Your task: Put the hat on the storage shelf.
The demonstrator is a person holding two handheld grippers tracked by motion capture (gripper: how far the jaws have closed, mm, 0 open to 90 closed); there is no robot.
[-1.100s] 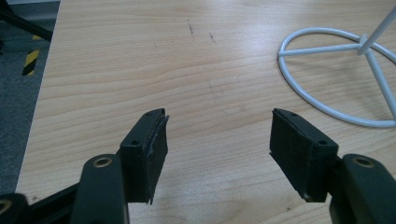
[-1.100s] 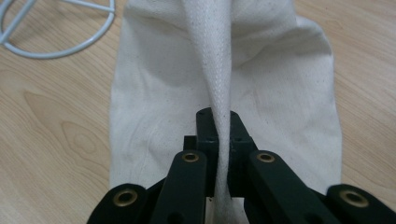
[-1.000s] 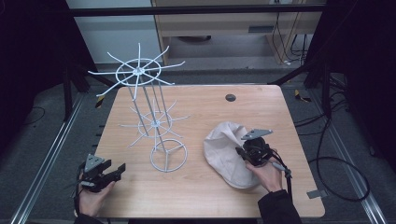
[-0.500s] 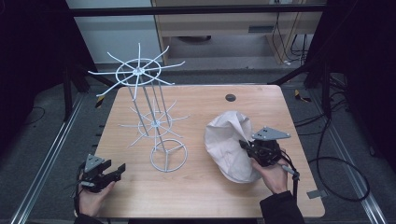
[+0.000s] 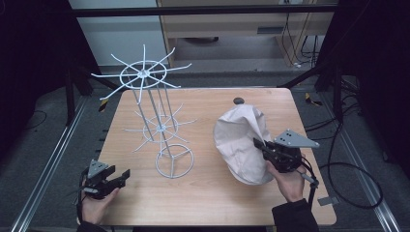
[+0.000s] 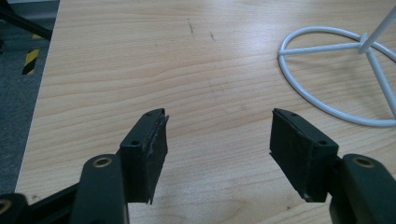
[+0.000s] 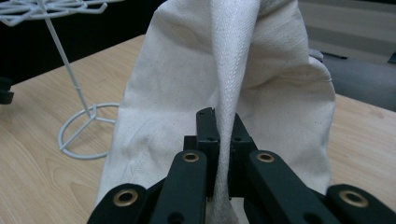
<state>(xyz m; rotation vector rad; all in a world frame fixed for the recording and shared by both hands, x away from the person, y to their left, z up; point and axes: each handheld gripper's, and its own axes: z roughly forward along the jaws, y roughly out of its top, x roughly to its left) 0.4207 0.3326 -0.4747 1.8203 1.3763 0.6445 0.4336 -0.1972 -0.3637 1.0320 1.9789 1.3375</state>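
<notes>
A beige cloth hat [image 5: 240, 137] is lifted partly off the wooden table [image 5: 208, 203] at the right, one side hanging down to the surface. My right gripper [image 5: 258, 144] is shut on a fold of its fabric; in the right gripper view the cloth hat [image 7: 243, 84] rises between the closed jaws of the right gripper [image 7: 223, 122]. A white wire rack [image 5: 150, 116] with spoked rings stands left of centre on a ring base [image 5: 174, 162]. My left gripper [image 5: 123, 175] rests open near the front left corner, the left gripper [image 6: 217, 133] holding nothing above bare wood, with the ring base [image 6: 336, 74] ahead to its right.
A small dark round spot [image 5: 238, 101] sits at the table's far edge. Metal rails [image 5: 43, 169] run along both sides of the table. Cables [image 5: 348, 169] trail on the floor at the right.
My right gripper has risen and drawn right and back, pulling the hat up from lying flat into a raised, draped shape. The left gripper has stayed put.
</notes>
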